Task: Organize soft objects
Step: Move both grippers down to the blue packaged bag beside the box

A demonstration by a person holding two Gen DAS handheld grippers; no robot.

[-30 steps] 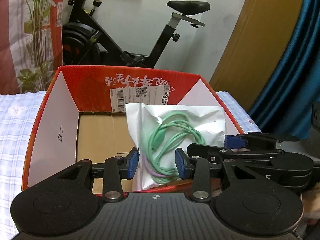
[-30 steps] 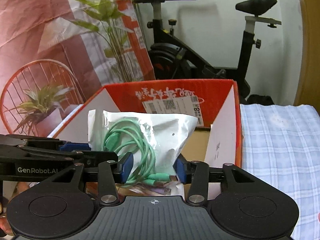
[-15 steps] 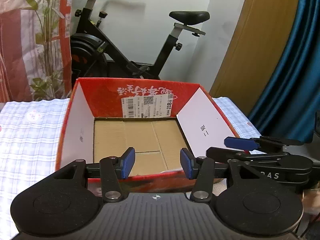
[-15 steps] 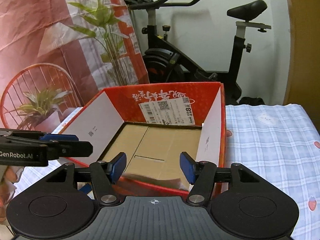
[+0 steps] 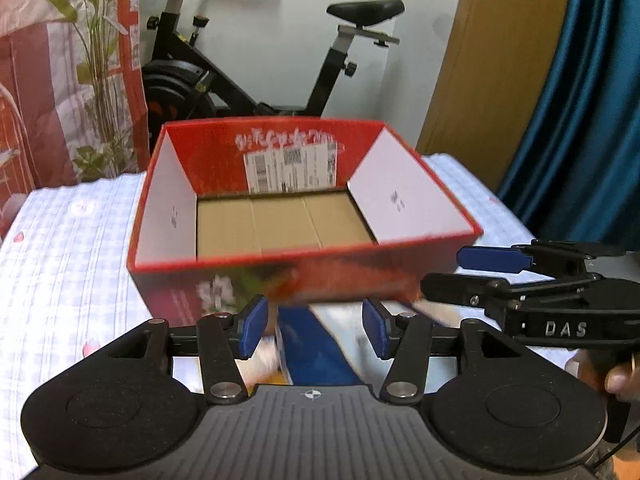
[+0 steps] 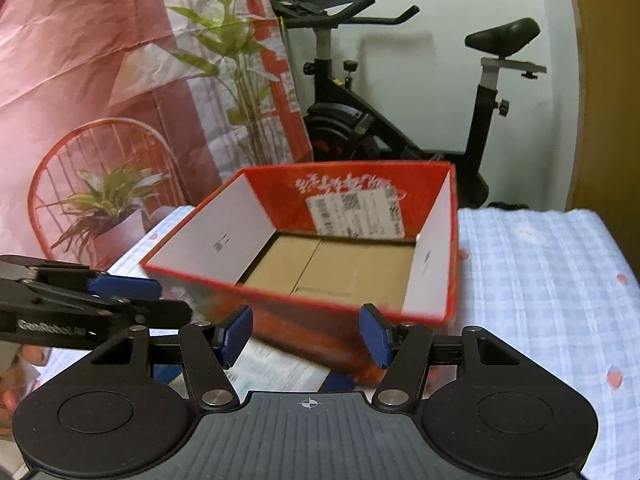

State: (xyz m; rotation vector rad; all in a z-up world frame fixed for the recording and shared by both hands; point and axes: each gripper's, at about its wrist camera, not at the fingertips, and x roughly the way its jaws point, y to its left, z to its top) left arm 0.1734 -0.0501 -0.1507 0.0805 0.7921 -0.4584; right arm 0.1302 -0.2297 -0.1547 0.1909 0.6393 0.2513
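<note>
The red cardboard box stands open on the bed, and only its bare brown floor shows. The white bag with the green cable is in neither view. My left gripper hangs just in front of the box's near wall, its jaws opening and nothing between the blue pads. My right gripper is open and empty at the same wall. Each appears in the other's view: the right gripper on the right, the left gripper on the left. Blurred blue-and-white packets lie under the jaws.
A blue-and-white checked cloth covers the bed. Behind the box stand an exercise bike and a red plant-print backdrop. A wooden door and a blue curtain are at the right. A hand holds the right gripper.
A second ago both grippers held the white cable bag over the box. The bag has left them, the jaws stand wider, and both grippers have drawn back from the box.
</note>
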